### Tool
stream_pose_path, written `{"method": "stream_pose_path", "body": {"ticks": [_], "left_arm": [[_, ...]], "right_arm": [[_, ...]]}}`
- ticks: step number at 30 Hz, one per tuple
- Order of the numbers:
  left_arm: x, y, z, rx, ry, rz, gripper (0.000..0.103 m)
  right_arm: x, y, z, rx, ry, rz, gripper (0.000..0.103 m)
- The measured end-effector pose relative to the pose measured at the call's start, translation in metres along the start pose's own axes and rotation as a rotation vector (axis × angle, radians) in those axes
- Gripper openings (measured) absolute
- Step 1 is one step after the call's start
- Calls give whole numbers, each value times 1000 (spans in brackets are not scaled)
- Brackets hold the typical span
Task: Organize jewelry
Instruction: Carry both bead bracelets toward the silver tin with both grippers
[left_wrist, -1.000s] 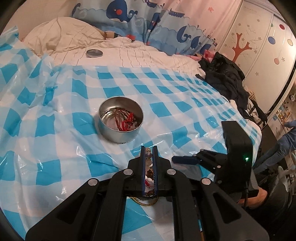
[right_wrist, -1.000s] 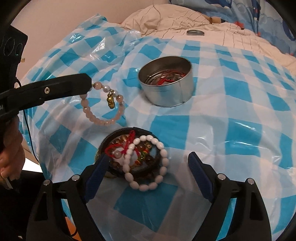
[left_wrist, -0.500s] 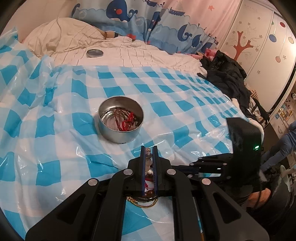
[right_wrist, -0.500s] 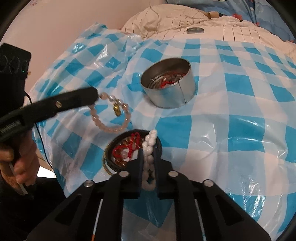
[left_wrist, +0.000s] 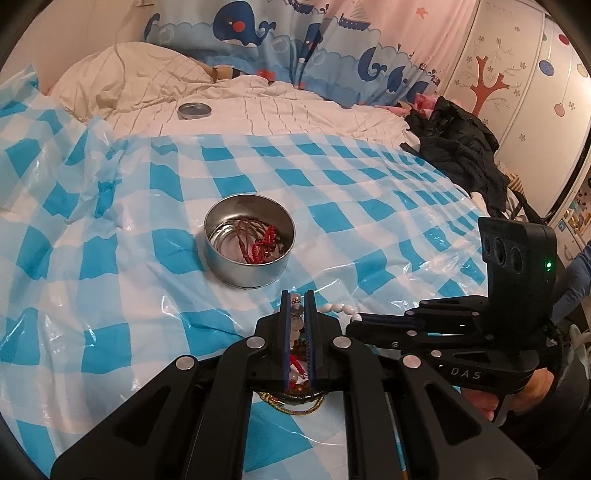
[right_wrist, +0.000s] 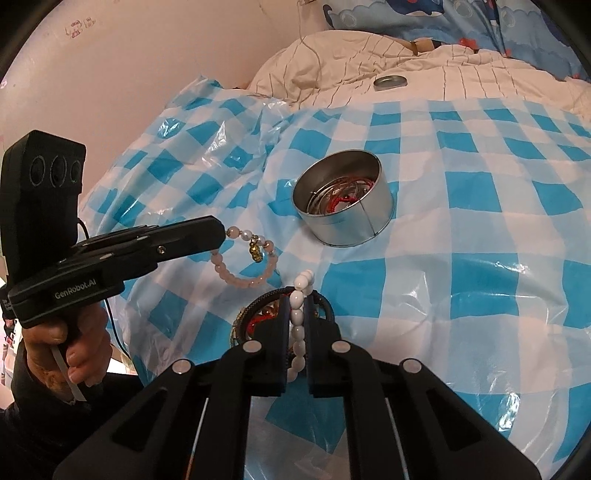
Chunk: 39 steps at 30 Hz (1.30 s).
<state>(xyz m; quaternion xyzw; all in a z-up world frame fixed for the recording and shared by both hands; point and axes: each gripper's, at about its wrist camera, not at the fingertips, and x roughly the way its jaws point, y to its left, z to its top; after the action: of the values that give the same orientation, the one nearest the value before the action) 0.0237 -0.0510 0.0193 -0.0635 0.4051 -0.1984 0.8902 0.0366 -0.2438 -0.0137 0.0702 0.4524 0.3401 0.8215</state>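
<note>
Blue-and-white checked plastic sheeting (left_wrist: 155, 192) is spread over a bed, and everything being handled is carried on it. Beyond its far edge, a cream quilt (left_wrist: 258, 107) is seen, on which a small round metal lid (left_wrist: 194, 109) lies, well apart from the rest. A heap of dark clothing (left_wrist: 461, 151) is piled past the sheeting's right edge in the left wrist view.

Near the middle of the sheeting an open round metal tin (right_wrist: 343, 199) stands upright; red cord and thin wire bangles are seen inside it. Close to the near edge a shallow dark dish (right_wrist: 325, 306) is set down, holding a tangle of red, amber and gold pieces.

Each tool is held by a person's hand; the hand (right_wrist: 70, 354) on the left tool is visible in the right wrist view. The left gripper (right_wrist: 221, 232) is clamped on a pink bead bracelet (right_wrist: 247, 264) with a small gold charm, which hangs clear of the sheeting, between the dish and the tin. The right gripper (right_wrist: 295, 317) is closed on a white bead bracelet (right_wrist: 298, 328), the beads being pinched between its pads above the dish; a short run of beads sticks out past the fingertips. In the left wrist view those white beads are seen at the right tool's tip, just beside the left tool's closed jaws.
</note>
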Motion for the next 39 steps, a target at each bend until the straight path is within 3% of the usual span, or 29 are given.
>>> {"method": "stream_pose_path", "body": {"ticks": [17, 30, 39], "left_arm": [[-2, -6, 3, 36, -22, 76, 6], [-18, 21, 41, -78, -123, 27, 6], [10, 39, 69, -181, -143, -63, 6]], "right_arm": [[-7, -4, 7, 32, -38, 13, 8], [-13, 16, 52, 37, -144, 40, 8], [17, 15, 100, 4, -127, -21, 9]]}}
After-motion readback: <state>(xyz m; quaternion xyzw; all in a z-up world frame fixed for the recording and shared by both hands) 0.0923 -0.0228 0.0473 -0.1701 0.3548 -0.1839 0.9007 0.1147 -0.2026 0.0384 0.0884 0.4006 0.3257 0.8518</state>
